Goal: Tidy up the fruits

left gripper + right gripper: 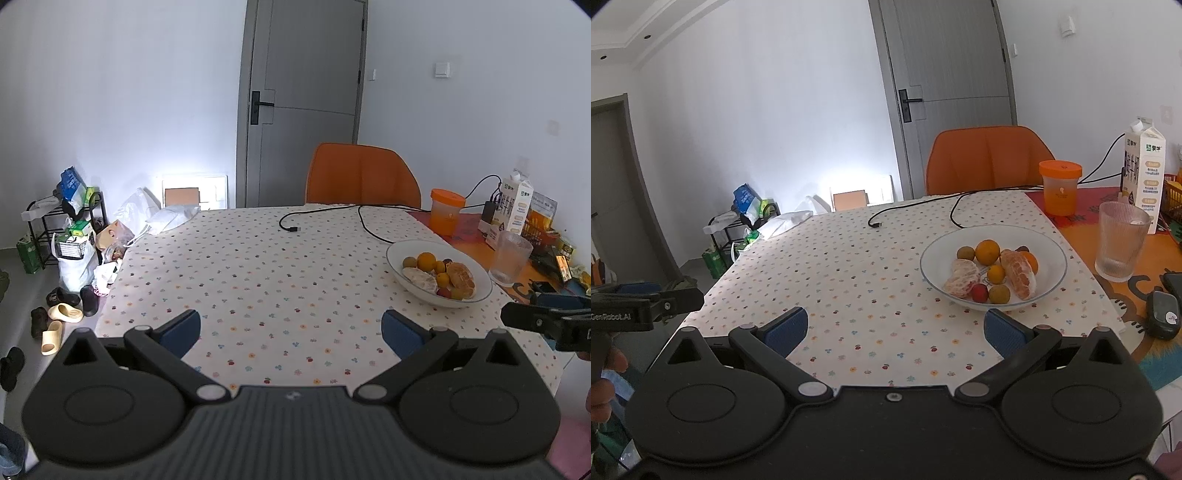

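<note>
Already gathered in shallow white ceramic bowl [1049, 286] on right of floral-clothed desk [849, 280]: mixed small fruits [993, 271]. Left hand-held gripper [291, 330] and right hand-held gripper [897, 328] both spread wide, empty, hovering near, probably ready to pick.

The left gripper [291, 330] is black plastic with two round bumps on its body and a ridged grey middle. Its fingers [181, 332] have blue pads. Silver round screws sit at the joints. The right gripper [895, 330] looks the same. White letters on the left gripper's side read "GenRobot.AI".
</note>
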Available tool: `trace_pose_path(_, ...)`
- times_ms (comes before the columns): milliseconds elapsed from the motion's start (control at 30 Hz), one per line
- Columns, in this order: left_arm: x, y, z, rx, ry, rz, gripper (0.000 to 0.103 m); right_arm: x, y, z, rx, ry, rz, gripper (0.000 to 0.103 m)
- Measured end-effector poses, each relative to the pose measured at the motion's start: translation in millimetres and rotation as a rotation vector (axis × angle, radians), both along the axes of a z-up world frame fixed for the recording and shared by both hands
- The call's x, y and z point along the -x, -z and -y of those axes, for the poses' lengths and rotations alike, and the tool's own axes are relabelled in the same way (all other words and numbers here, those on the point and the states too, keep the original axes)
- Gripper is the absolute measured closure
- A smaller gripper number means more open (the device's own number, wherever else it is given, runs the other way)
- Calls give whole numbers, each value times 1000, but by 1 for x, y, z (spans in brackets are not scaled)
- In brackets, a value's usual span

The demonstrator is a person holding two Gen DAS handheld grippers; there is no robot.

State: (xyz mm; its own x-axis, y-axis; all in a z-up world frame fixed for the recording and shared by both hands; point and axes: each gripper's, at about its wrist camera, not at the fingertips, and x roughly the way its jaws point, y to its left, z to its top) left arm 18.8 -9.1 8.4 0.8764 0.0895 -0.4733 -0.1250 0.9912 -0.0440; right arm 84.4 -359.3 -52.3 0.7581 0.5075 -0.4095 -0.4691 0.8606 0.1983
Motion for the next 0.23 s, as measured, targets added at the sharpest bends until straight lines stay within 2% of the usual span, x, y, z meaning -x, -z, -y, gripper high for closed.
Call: trace_pose_path(233, -5, 2, 1, 6, 8, -13, 0, -2, 3, 0, 3, 4, -9, 0)
